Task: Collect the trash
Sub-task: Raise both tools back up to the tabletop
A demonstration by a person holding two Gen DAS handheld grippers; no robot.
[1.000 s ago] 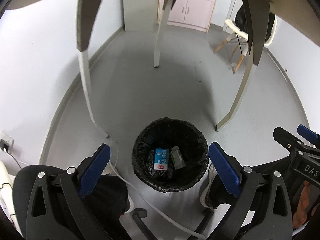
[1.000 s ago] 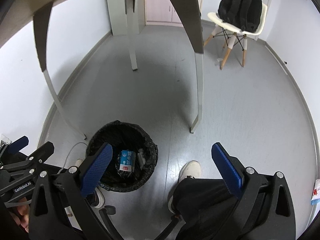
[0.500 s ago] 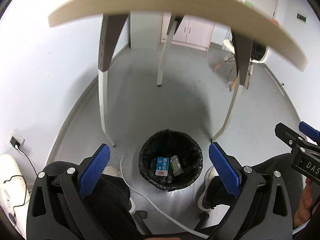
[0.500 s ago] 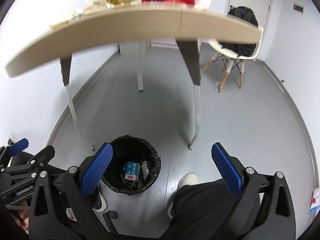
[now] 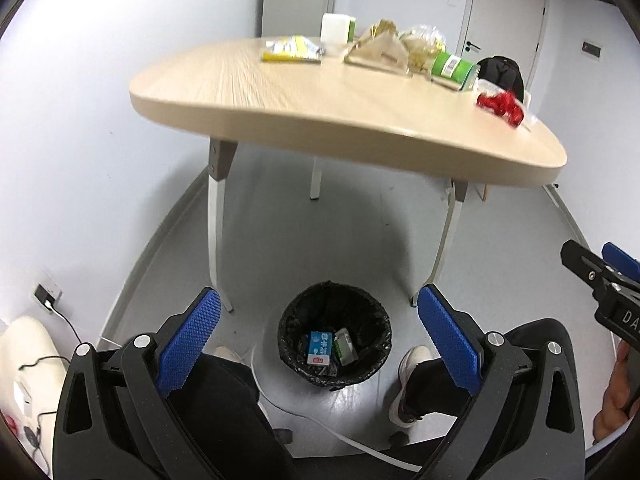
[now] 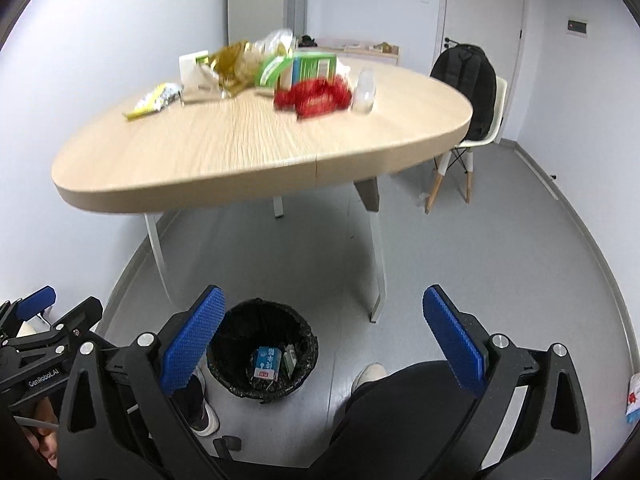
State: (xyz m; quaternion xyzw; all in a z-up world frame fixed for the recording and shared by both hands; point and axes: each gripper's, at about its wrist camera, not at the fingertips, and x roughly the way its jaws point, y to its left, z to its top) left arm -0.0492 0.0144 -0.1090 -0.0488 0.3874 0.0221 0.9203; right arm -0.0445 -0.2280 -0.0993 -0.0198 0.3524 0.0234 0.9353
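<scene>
A black-lined bin (image 5: 335,332) stands on the floor below the table's near edge; it holds a blue carton (image 5: 319,348) and a green carton (image 5: 345,346). It also shows in the right wrist view (image 6: 263,348). On the wooden table (image 5: 320,96) lie a yellow wrapper (image 5: 292,49), a gold bag (image 5: 378,48), a green can (image 5: 454,69) and a red wrapper (image 5: 500,105). The red wrapper (image 6: 314,98) and a clear bottle (image 6: 365,92) show in the right wrist view. My left gripper (image 5: 318,340) and right gripper (image 6: 322,340) are open and empty, held above the floor.
A white chair with a black backpack (image 6: 466,88) stands right of the table. The person's legs and shoes (image 5: 408,384) flank the bin. A white cable (image 5: 304,412) runs along the floor. A wall socket (image 5: 46,296) is at the left.
Both grippers have risen and tilted up from just over the bin. The table top with its trash has come into view. Both stay open and empty.
</scene>
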